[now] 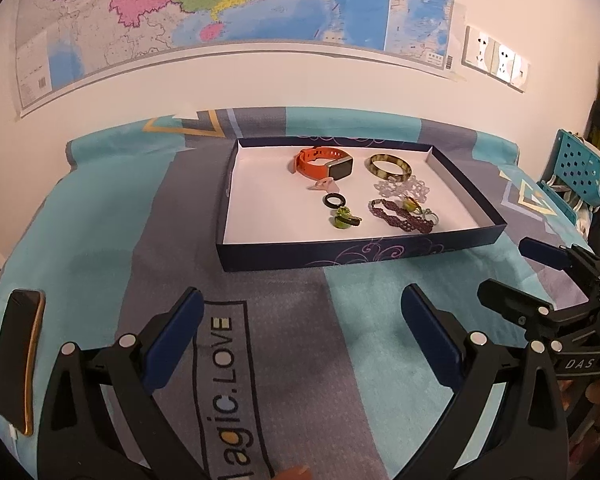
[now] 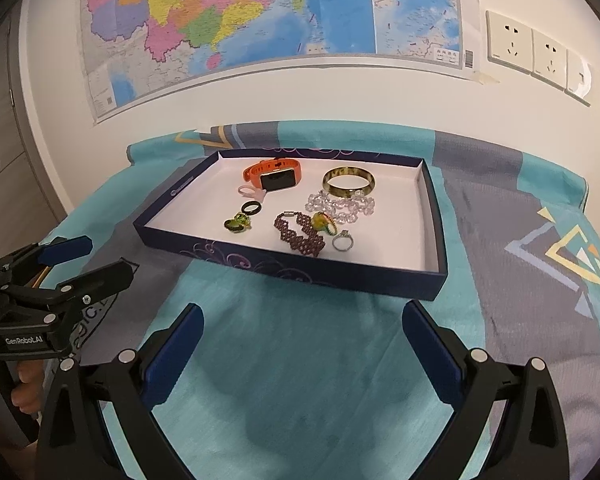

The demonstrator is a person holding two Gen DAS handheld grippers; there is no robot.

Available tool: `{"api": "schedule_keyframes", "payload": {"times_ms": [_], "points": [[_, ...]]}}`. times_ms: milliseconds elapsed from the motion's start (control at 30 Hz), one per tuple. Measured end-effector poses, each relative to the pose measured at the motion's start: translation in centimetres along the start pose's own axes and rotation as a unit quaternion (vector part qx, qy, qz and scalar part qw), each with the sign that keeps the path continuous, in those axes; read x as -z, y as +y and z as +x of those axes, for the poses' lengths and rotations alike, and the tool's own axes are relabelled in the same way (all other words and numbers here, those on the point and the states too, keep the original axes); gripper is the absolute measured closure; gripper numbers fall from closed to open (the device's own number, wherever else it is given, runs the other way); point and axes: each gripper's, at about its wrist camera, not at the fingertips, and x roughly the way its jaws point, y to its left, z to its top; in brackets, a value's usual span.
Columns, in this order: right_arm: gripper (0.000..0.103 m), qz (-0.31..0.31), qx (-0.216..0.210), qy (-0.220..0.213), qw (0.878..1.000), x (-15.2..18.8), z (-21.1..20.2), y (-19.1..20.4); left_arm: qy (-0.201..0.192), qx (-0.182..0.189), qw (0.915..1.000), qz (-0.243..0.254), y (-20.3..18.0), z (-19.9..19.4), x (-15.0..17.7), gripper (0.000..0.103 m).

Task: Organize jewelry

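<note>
A shallow dark blue tray (image 1: 340,254) (image 2: 436,220) with a white floor lies on the patterned cloth ahead of both grippers. Inside it are an orange smartwatch (image 1: 320,162) (image 2: 274,174), a yellow-brown bangle (image 1: 388,166) (image 2: 348,182), a clear bead bracelet (image 2: 340,204), a maroon beaded bracelet (image 1: 396,216) (image 2: 300,234), a black ring (image 1: 334,201) (image 2: 249,208), a pink ring (image 2: 250,191), green pieces (image 1: 342,218) (image 2: 238,223) and a silver ring (image 2: 343,242). My left gripper (image 1: 304,312) (image 2: 96,260) and right gripper (image 2: 304,320) (image 1: 516,272) hover open and empty short of the tray.
A dark phone (image 1: 20,360) with a gold edge lies at the left on the cloth. A blue perforated plastic piece (image 1: 572,172) stands beyond the cloth's right edge. The wall behind carries a map (image 2: 260,12) and sockets (image 2: 540,52).
</note>
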Motion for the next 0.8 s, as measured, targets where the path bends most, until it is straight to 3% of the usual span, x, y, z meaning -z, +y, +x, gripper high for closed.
{"api": "schedule_keyframes", "payload": {"times_ms": [800], "points": [[0.007, -0.005, -0.007, 0.001, 1.000, 1.2, -1.0, 1.1, -0.010, -0.016, 0.9998, 0.010, -0.5, -1.7, 1.2, 0.006]]}}
